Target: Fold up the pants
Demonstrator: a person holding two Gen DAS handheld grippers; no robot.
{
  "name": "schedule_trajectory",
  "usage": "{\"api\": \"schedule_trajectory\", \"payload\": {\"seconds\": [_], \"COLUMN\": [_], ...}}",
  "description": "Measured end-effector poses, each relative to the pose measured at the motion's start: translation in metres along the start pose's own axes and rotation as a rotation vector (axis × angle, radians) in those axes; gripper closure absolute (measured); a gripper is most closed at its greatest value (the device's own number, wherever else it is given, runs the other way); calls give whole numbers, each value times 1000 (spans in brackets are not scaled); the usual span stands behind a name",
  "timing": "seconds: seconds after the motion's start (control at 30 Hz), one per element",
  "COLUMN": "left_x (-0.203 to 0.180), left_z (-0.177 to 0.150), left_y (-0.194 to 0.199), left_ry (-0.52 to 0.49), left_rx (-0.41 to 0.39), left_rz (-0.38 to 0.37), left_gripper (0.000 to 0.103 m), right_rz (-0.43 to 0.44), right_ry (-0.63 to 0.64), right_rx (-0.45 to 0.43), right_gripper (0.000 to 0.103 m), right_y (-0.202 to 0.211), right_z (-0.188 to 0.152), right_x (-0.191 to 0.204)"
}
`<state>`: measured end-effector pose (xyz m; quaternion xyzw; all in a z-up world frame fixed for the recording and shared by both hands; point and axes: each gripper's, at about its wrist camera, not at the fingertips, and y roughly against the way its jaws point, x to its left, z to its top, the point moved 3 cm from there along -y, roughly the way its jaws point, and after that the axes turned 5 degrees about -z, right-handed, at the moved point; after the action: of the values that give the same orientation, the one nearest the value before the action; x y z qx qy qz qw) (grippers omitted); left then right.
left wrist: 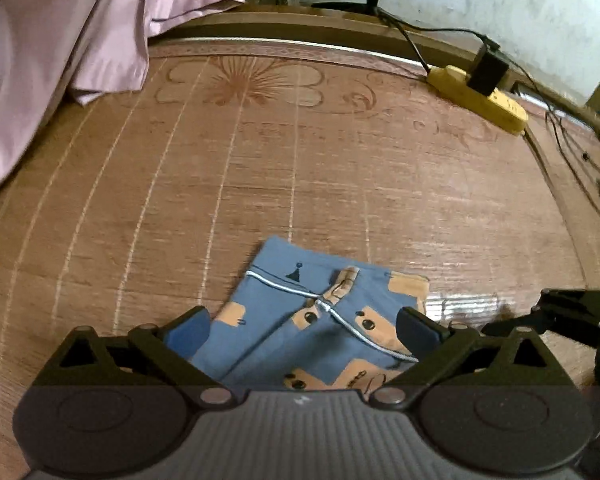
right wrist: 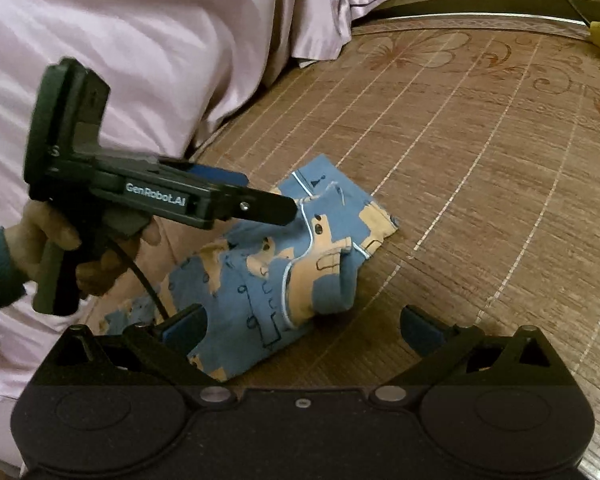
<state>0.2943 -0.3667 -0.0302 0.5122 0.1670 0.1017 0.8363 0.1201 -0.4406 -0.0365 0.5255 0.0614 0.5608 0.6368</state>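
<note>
The pants (left wrist: pixel 320 320), blue with orange printed shapes and a pale drawstring (left wrist: pixel 332 312), are laid in a folded bundle on the mat (left wrist: pixel 300 184), a brown woven surface with pale stitched lines and a flower motif at its far end. In the left wrist view, the left gripper (left wrist: pixel 304 330) is positioned over the near part of the pants with its jaws set wide; one blue pad (left wrist: pixel 188 334) is seen at the left edge of the pants and the other above the right edge, and no fabric is clamped between them. In the right wrist view, the right gripper (right wrist: pixel 304 330) is likewise spread wide, with the near corner of the pants (right wrist: pixel 276 264) lying by its left pad (right wrist: pixel 184 328) and bare mat (right wrist: pixel 480 160) under its right pad; nothing is held. The left gripper (right wrist: pixel 268 200) is seen from the side in this view, held by a hand (right wrist: pixel 60 248), with its finger tip at the drawstring on the far part of the pants. A pink sheet (left wrist: pixel 60 40) is heaped at the left of the pants and partly covers the mat. A yellow power strip (left wrist: pixel 480 96) with a black plug is placed beyond the pants at the far right edge of the mat.
</note>
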Motion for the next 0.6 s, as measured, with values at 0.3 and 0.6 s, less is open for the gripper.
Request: {"api": "schedule_trajectory", "payload": {"seconds": [0.3,0.6], "left_x": [-4,-16], "left_z": [17,18], "left_y": [-20,-32], "left_ry": [20,-31], "left_rx": [44,126], "left_rz": [-71,11], "left_gripper": [32,52], "right_rz": [52,37], "right_ry": [-135,-158], "right_rx": [-15,-16], "right_gripper": [10,47], "right_y": [6,5], "right_z": [5,4], "right_x": [-14,-15]}}
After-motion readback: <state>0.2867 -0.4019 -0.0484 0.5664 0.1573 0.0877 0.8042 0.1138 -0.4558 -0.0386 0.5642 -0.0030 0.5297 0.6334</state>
